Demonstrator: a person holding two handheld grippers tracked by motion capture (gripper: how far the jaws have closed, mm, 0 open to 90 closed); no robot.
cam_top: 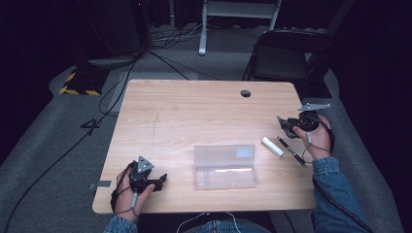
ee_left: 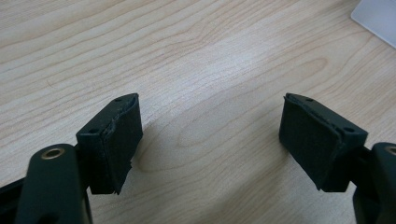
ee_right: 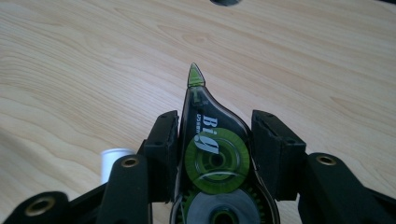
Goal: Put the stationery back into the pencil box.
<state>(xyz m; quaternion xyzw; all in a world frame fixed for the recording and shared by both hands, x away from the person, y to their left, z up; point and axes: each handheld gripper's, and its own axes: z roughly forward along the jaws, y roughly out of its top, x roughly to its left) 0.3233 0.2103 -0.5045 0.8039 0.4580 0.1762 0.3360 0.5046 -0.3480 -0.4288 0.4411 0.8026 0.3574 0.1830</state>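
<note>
Green-and-black correction tape dispenser (ee_right: pixel 212 158) clamped between the pads of the right gripper (cam_top: pixel 293 124), held above the bench (cam_top: pixel 184 111) at its right edge; the clear plastic case (cam_top: pixel 225 166) lies shut mid-bench, with a pen (cam_top: pixel 290 150) and a white eraser (cam_top: pixel 272 146) beside it. Left gripper (ee_left: pixel 210 135) wide open and empty. Judged early: one item picked up, nothing yet packed

Light wooden table (cam_top: pixel 184 111) brightly lit from overhead; dark surroundings underexposed. Soft shadows beneath jaws. High view slightly soft.
</note>
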